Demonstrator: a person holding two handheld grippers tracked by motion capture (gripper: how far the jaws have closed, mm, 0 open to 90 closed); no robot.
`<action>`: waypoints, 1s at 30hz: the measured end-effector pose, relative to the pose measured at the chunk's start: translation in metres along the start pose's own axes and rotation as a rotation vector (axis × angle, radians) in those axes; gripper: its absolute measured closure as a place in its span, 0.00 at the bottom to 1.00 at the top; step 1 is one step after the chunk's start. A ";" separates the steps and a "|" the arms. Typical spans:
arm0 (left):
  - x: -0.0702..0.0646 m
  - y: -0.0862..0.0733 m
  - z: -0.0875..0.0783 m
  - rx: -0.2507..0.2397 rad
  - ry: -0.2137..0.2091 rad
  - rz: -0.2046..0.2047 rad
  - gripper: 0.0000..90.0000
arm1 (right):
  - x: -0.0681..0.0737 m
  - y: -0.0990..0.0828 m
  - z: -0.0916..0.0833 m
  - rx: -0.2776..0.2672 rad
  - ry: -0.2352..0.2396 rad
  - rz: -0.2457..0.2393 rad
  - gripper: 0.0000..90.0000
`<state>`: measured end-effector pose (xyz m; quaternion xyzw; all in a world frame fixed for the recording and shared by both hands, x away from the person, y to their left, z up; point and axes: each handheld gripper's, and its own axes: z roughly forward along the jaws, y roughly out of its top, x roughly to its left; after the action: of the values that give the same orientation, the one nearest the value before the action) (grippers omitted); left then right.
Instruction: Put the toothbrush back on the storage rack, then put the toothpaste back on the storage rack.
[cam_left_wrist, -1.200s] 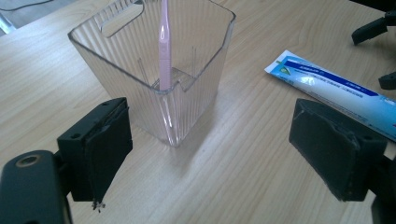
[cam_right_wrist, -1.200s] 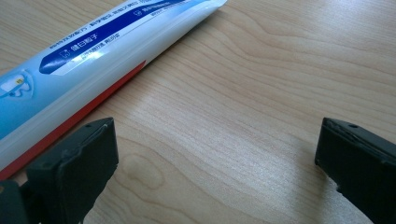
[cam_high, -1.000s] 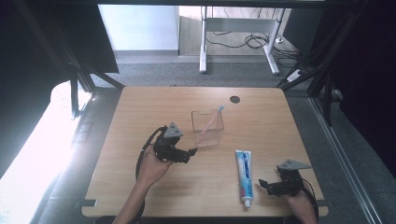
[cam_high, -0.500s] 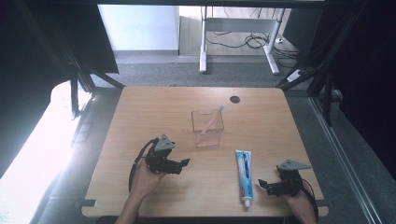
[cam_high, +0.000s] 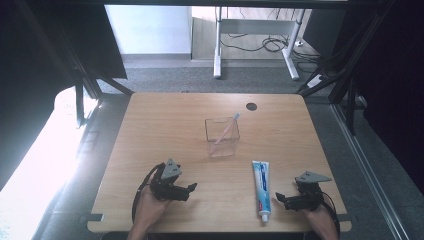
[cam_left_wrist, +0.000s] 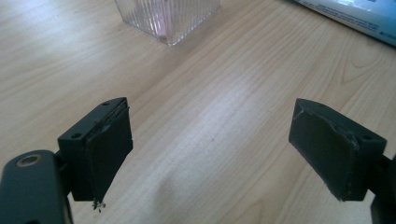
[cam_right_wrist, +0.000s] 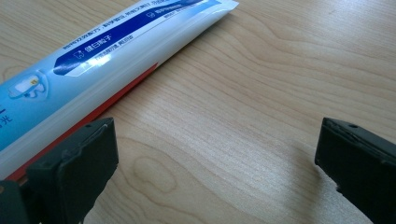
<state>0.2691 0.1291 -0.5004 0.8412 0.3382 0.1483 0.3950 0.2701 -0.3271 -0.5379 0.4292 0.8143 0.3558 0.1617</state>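
1. Nearest the person, two hand-held grippers rest low at the front edge of the wooden tabletop (cam_high: 165, 125). The left gripper (cam_high: 191, 187) has its jaws spread wide with only bare wood between them.
2. The right gripper (cam_high: 276, 197) likewise has its jaws released and grasps nothing.
3. A blue-and-white toothpaste tube (cam_high: 261, 189) lies flat just to the left of the right gripper, its long axis running front to back, cap toward the person. In the right gripper view the tube (cam_right_wrist: 107, 51) passes just outside one jaw, not between them. The right hand is clearly nearer it than the left.
4. Farther back, near the tabletop's middle, stands a clear ribbed cup (cam_high: 222, 136) with a pink toothbrush (cam_high: 226, 129) leaning inside.
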 end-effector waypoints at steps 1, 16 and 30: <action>-0.001 -0.002 0.000 -0.003 0.000 0.001 0.15 | 0.000 0.000 0.000 -0.001 0.001 -0.002 0.00; -0.006 -0.025 0.005 0.053 0.016 -0.005 0.15 | 0.000 0.001 -0.002 0.001 0.011 -0.004 0.03; 0.001 -0.027 -0.001 0.013 0.006 -0.035 0.15 | 0.002 0.009 -0.012 0.014 0.020 0.013 0.14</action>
<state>0.2573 0.1429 -0.5207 0.8372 0.3549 0.1419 0.3911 0.2679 -0.3274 -0.5229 0.4320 0.8155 0.3554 0.1484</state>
